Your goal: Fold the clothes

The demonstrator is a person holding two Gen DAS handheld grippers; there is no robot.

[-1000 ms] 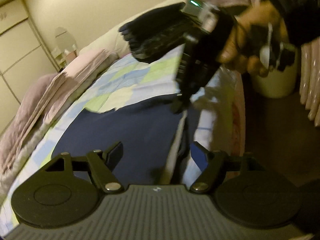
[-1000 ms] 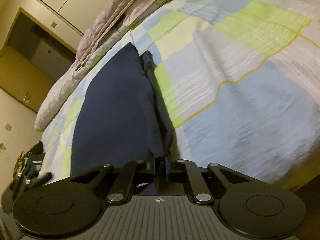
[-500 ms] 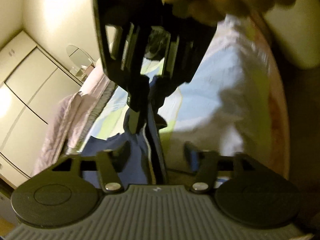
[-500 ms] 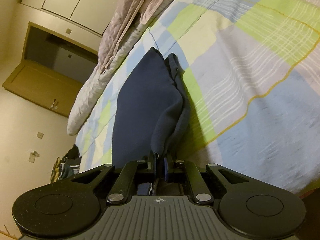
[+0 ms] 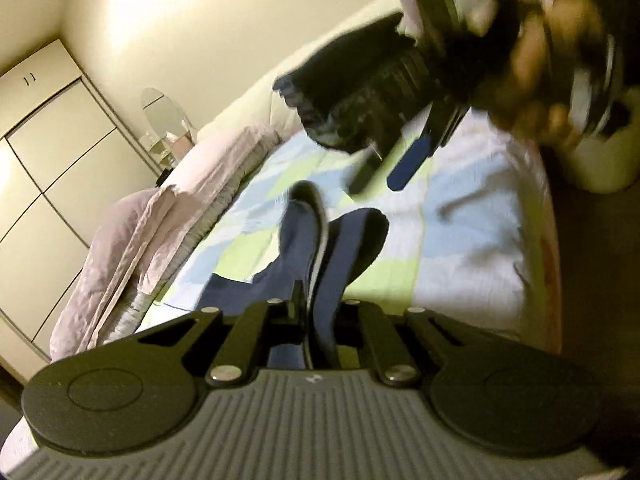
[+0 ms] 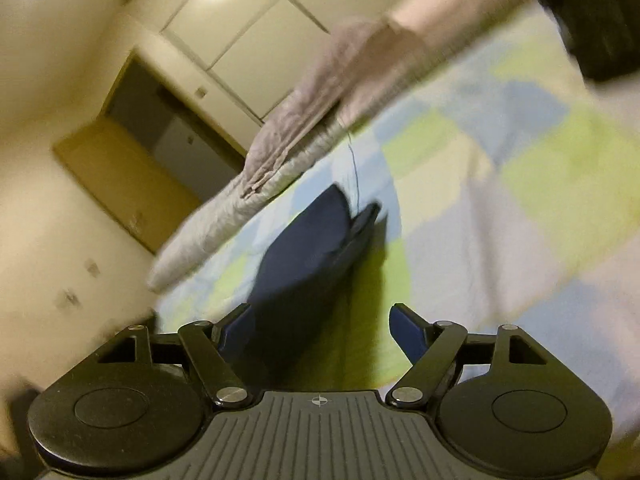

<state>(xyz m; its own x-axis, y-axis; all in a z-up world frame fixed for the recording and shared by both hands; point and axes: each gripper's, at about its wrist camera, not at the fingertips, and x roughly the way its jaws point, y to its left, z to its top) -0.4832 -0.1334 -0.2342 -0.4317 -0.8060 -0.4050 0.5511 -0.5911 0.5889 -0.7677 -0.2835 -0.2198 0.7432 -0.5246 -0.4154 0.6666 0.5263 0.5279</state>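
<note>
In the left wrist view, the left gripper sits at the lower middle of the frame with its jaws pressed together on a fold of the dark navy blue fabric garment, which rises out of the pinch toward the centre of the frame and shows a pale seam line along its edge. The garment lies on the bed covered by a checked sheet of pale blue, lime green and white. In the upper right of that frame the right gripper hangs above the sheet, blurred, held by a person's hand; its jaws are spreading, one blue pad showing, with nothing between them.

In the right wrist view, the right gripper has its two fingers set wide at the lower edge, and the navy garment lies in the centre just ahead of the left finger, not pinched. A folded pinkish-grey quilt runs along the far side of the bed toward the upper middle. A white panelled wardrobe fills the left side of the left wrist view.
</note>
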